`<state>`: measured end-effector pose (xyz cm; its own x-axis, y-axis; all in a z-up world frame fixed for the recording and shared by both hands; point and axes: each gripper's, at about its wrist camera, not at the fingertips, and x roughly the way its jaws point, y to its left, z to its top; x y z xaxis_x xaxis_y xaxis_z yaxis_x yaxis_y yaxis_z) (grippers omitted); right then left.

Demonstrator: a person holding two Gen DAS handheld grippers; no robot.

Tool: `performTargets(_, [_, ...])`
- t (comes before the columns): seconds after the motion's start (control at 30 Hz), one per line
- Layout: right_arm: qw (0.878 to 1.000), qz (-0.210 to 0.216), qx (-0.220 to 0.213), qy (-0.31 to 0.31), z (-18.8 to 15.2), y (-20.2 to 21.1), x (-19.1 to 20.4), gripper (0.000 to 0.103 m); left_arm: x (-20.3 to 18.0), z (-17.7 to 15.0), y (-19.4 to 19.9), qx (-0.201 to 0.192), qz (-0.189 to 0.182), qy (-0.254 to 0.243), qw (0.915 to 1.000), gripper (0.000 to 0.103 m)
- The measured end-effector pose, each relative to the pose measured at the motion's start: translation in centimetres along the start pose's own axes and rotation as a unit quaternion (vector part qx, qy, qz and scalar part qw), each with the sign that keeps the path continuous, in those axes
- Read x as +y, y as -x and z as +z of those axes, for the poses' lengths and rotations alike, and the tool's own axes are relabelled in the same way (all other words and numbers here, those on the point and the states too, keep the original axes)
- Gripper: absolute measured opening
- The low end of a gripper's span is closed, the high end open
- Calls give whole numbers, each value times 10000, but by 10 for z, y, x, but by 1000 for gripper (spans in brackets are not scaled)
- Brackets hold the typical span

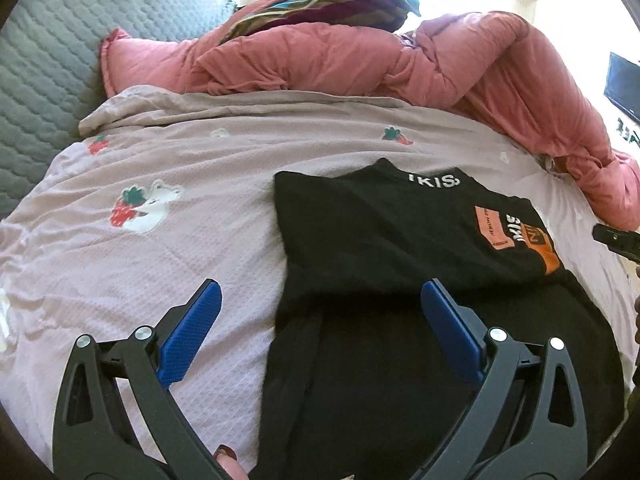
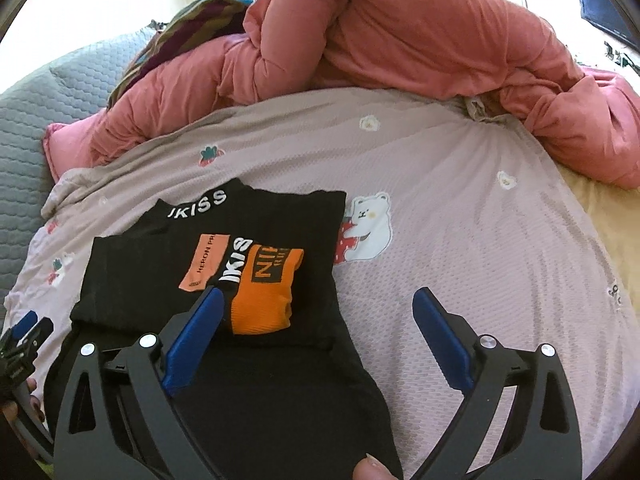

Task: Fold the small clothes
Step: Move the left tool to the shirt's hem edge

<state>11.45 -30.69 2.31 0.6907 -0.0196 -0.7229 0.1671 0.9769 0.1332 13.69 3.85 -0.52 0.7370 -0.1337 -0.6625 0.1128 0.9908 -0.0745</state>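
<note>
Black garment lies partly folded on the bed's pink sheet, its lower part nearest me, its "UKISS" collar farther off. I see my left gripper with jaws spread wide, holding nothing, over the garment's left edge. My right gripper is likewise wide open and empty over its right edge. Beyond lies a bunched red duvet.

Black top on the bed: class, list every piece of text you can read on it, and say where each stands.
"UKISS", first letter cut off: white letters on the collar.
"HERON PR...": salmon patch, rest unreadable.
"KISS", partly legible: white letters on the cuff band.
"NI...": black print on the orange sleeve; smaller line too blurred.
</note>
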Motion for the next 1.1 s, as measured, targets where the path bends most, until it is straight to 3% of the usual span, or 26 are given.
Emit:
performTargets(0.23, [9998,130,-154,30,-3,15,3,95,12,-10,17,87,58,203,9997,94])
performTargets(1.1, [9954,678,-139,664,-41,57,14,95,26,-58,48,951,249,123,9951,94])
